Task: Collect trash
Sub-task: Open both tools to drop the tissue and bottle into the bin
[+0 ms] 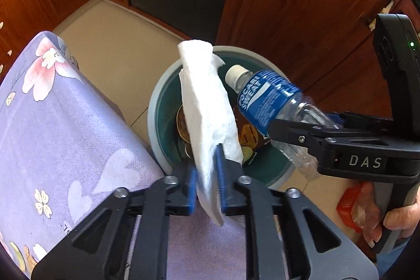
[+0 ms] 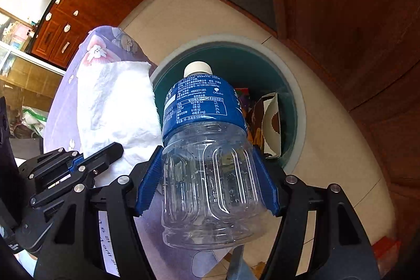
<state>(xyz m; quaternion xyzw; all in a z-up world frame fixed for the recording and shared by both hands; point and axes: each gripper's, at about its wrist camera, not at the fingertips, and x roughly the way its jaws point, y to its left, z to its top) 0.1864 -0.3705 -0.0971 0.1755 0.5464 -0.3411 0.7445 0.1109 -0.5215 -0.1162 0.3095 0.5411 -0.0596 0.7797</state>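
Left gripper [image 1: 207,183]: narrow gap between its blue-padded fingers [image 1: 191,188], which pinch a crumpled white paper towel [image 1: 207,101]; the towel stands up out of the jaws and hangs over the bin's near side.
Right gripper [image 2: 207,183]: jaws spread wide around the ribbed lower body of a clear plastic bottle with a blue label and white cap [image 2: 207,148], both blue pads pressed to its sides; cap points forward and down toward the bin.
Lilac flowered cloth [image 1: 65,122]: drapes a surface just beside the bin, on the left.
Round grey-rimmed bin with a teal inside [image 1: 157,101]: stands on the pale tile floor [image 1: 118,43] below both grippers; wrappers and a brown paper carton already lie in it.
Step in hand: dropping both pieces, I judge.
Doing it well: bring each item fully over the opening before letting go; the towel's light top may drift toward the cloth, so lower it first; tip the bottle cap-down so it slides in rather than striking the rim.
Wooden cabinets [image 1: 302,4]: well behind the bin.
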